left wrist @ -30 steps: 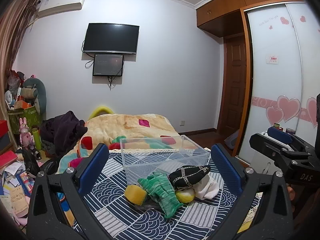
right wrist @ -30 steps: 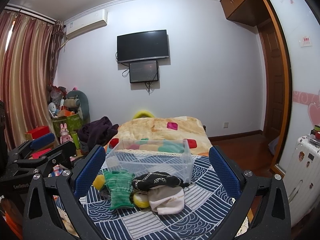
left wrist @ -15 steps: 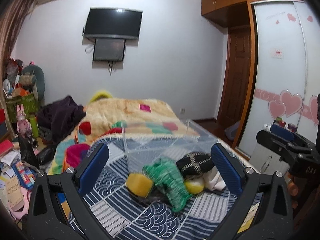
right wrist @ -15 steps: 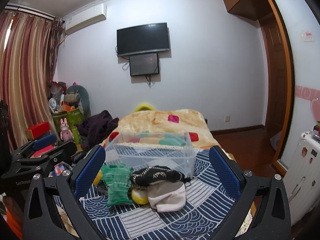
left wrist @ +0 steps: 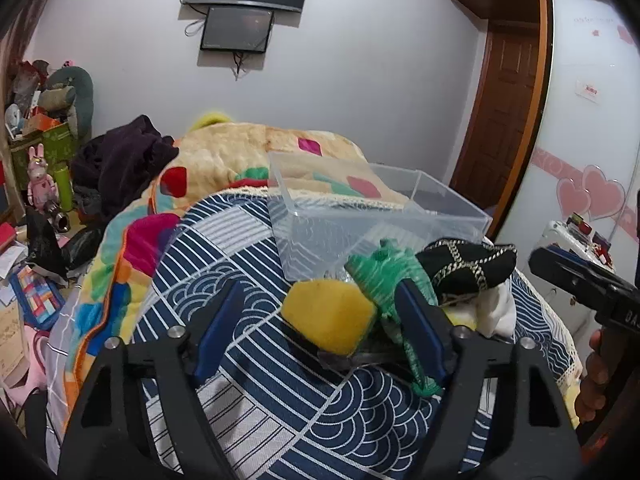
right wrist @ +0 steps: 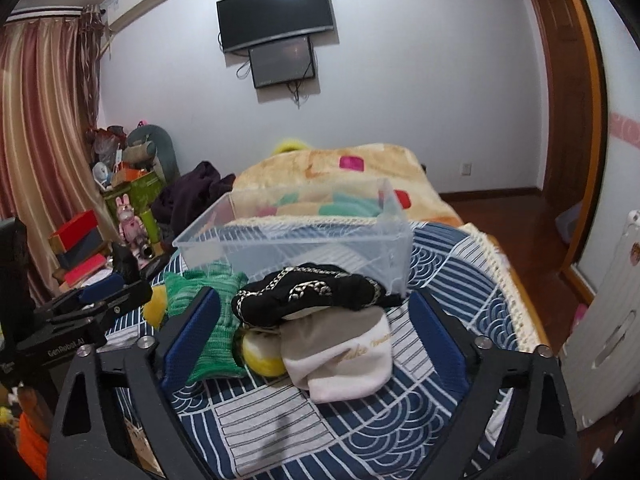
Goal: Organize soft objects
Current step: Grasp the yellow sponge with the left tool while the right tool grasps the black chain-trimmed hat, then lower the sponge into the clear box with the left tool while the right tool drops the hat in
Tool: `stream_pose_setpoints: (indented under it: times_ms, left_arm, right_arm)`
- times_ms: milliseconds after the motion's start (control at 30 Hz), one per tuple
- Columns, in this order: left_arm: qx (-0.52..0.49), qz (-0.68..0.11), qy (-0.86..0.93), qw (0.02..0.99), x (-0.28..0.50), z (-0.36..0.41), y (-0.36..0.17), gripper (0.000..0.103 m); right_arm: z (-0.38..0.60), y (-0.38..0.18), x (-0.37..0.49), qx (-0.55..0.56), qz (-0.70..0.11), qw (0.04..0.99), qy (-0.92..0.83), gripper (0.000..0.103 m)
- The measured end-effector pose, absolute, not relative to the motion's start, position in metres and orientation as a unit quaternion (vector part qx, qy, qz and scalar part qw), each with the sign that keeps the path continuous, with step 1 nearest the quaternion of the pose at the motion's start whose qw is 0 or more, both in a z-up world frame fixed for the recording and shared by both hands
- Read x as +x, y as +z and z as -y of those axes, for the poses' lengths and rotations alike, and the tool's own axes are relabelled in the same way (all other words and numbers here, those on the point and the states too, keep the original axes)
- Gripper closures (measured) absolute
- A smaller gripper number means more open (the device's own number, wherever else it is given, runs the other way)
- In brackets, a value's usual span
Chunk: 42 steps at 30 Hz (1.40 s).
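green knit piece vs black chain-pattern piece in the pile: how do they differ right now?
Colour: the green knit piece is mottled green; the black chain-pattern piece is black with pale chain trim.
Position: the green one lies on the bedspread at the pile's left; the black one is draped on top, over the white pouch.
Claws: the left claw brackets the yellow sponge beside the green piece; the right claw frames the black one.
Both are limp, outside the clear bin.

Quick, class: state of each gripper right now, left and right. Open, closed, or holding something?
Left gripper: open, holding nothing, its fingers either side of the yellow sponge.
Right gripper: open, holding nothing, its fingers flanking the black pouch and white sock.
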<state>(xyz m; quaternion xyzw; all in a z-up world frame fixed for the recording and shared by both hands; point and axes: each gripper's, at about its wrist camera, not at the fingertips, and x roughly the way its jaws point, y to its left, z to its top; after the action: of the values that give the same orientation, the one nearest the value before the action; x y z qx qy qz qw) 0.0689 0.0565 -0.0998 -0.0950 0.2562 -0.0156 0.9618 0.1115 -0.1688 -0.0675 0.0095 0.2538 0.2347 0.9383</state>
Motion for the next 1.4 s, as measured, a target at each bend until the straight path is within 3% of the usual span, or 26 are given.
stream_pose_setpoints:
  times_ms: [267,333,400,533,800,1400]
  left_arm:
    - [-0.116,-0.284,-0.045,0.951,0.083,-0.053,-0.115,0.051]
    - [-0.116,-0.284,-0.049,0.95,0.084,-0.052,-0.116,0.056]
    - [-0.106,-0.28,-0.048,0.953,0.082,-0.049,-0.115,0.059]
    - [-0.09,-0.272,-0.043,0.957,0.078,-0.044,-0.111,0.068]
    - [-0.102,-0.25,-0.038,0.962,0.067,-0.053,-0.094,0.073]
    - [-0.084,-0.206,-0.051,0.974,0.089,-0.061,-0.035,0.073]
  right_arm:
    - [0.147,-0.077,0.128,-0.006,-0.278,0.929,0.246,0.028]
    - [0.144,-0.082,0.134,-0.006,-0.287,0.927,0.242,0.042]
    - [0.145,-0.083,0.134,-0.004,-0.287,0.926,0.244,0.049]
    - [0.146,-0.081,0.133,-0.002,-0.283,0.923,0.26,0.078]
    - [0.148,-0.074,0.127,-0.006,-0.261,0.931,0.256,0.088]
    - [0.154,-0.022,0.132,-0.016,-0.186,0.952,0.242,0.09]
